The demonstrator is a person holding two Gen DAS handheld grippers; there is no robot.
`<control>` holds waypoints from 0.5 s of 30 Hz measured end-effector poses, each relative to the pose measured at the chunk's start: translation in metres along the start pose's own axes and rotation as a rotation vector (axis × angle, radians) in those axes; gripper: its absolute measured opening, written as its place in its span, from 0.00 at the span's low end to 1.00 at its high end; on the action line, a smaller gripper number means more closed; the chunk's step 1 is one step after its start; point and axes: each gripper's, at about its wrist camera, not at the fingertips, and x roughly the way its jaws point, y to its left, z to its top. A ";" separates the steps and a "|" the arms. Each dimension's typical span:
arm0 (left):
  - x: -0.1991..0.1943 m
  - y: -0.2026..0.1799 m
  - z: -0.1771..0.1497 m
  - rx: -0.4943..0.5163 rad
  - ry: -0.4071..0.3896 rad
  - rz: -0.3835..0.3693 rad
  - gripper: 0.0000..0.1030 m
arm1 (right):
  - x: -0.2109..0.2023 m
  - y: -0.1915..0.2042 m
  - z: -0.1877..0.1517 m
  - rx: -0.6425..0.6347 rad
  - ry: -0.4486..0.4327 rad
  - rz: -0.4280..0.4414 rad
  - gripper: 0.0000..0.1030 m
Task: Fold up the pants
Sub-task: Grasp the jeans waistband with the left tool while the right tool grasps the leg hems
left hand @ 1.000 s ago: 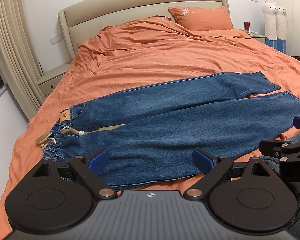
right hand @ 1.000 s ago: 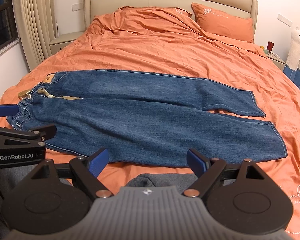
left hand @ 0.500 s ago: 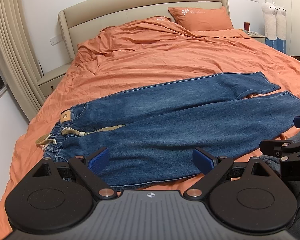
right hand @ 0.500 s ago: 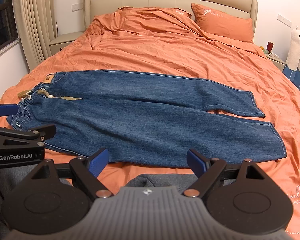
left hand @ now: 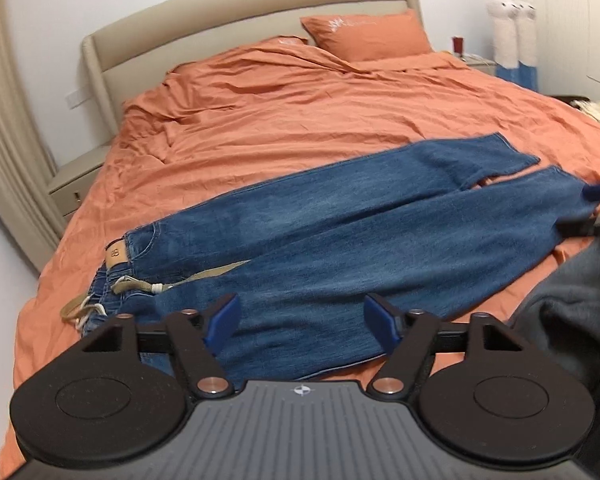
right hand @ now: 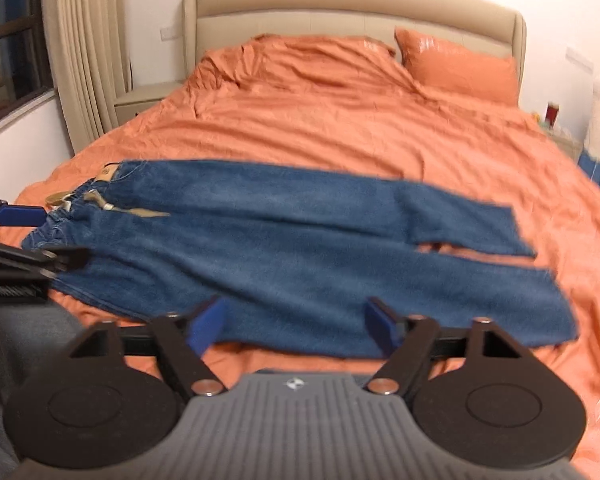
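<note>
Jaws of both the left gripper (left hand: 300, 316) and the right gripper (right hand: 292, 320) stood wide and held nothing, poised over the near edge of the jeans (left hand: 340, 248), which lay flat across the orange bed (left hand: 320, 120), waistband (left hand: 116, 276) to the left. A clean fold probably required gripping waistband and hems together, lifting evenly.

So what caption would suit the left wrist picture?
Open left tongs poised over blue denim jeans spread flat on an orange-sheeted bed.
</note>
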 end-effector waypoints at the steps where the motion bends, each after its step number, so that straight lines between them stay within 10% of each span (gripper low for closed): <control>1: 0.003 0.009 0.000 0.014 0.008 -0.015 0.71 | 0.000 -0.007 0.002 -0.015 -0.005 -0.016 0.58; 9: 0.035 0.079 -0.001 0.176 0.127 -0.094 0.54 | 0.020 -0.080 0.019 -0.051 0.051 -0.089 0.14; 15: 0.079 0.125 -0.032 0.373 0.255 -0.126 0.54 | 0.044 -0.147 0.031 0.028 0.121 -0.141 0.09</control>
